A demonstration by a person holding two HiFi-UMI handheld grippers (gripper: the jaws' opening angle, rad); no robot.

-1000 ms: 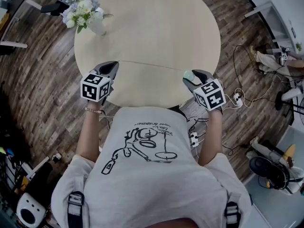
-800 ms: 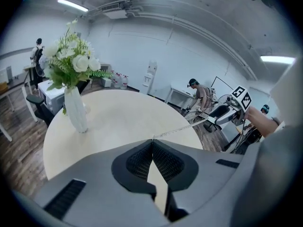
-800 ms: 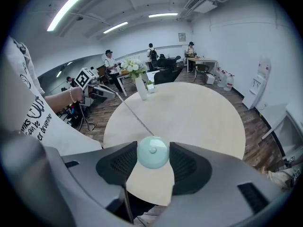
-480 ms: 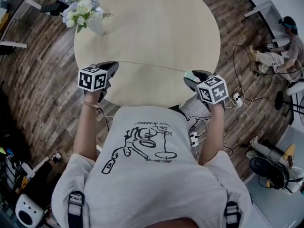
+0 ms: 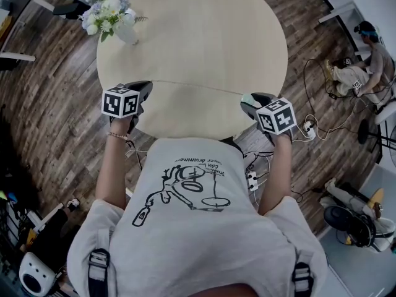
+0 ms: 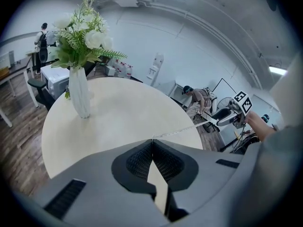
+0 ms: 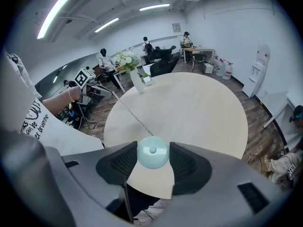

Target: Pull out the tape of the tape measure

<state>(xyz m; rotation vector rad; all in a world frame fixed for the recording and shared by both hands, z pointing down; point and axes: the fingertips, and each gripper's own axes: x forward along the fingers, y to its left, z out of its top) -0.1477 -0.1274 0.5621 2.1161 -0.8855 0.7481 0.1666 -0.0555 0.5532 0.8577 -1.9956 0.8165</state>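
1. Head view: the tape runs over the table's near edge, from the left gripper to the right gripper.
2. Left gripper view: the jaws pinch the tape's end.
3. Right gripper view: the jaws squeeze the round tape measure at the table's edge.

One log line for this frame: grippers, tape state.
left gripper: shut on end of tape | right gripper: shut on tape measure case | tape: stretched straight between both grippers, over round table

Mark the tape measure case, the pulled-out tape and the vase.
tape measure case (image 7: 153, 152): right gripper view, middle of its round face.
tape (image 5: 198, 87): head view, middle of the stretched span.
vase (image 6: 79, 96): left gripper view, middle of its body.
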